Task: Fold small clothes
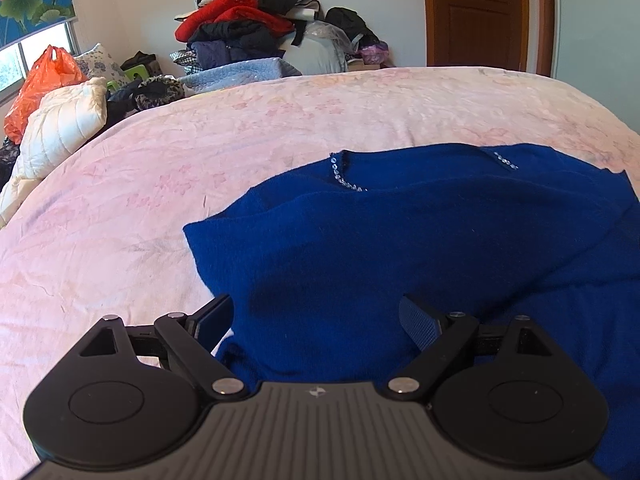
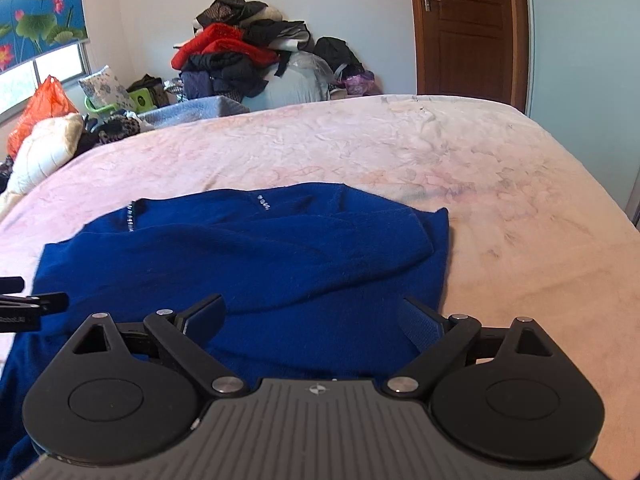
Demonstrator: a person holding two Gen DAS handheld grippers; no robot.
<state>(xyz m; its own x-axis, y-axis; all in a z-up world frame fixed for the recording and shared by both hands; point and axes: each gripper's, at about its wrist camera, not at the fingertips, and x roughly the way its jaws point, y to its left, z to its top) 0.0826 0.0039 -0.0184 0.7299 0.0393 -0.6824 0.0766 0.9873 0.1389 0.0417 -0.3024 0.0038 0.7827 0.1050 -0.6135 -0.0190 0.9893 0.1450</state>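
Blue sweater [image 1: 400,248], a dark royal-blue knit, lies spread on the pink bedspread [image 1: 200,152] with its neckline, trimmed with small shiny beads [image 1: 344,178], at the far side and its body reaching toward both cameras; its long axis thus runs from the near edge of the bed away toward the wall. One sleeve is folded across the chest, forming a raised diagonal ridge. Left gripper [image 1: 316,320] is held low and roughly level over the near left portion of the garment, fingers pointing forward along the bed; its jaws stand wide apart and grip nothing, the left finger [image 1: 214,316] at the sweater's left edge and the right finger [image 1: 418,322] over the knit. Right gripper [image 2: 314,320] hovers in a similar low, forward-pointing pose over the near right portion of the sweater [image 2: 248,256], jaws likewise spread, both fingers over blue fabric and the sweater's right edge just beyond the right finger [image 2: 422,322]. Part of the left gripper [image 2: 28,306] shows at the left margin of the right wrist view. Beyond the bed, a pile of clothes [image 1: 248,28] rests against the wall, with an orange plastic bag [image 1: 44,80], a white quilted pillow [image 1: 64,124] and a brown wooden door [image 1: 480,12].
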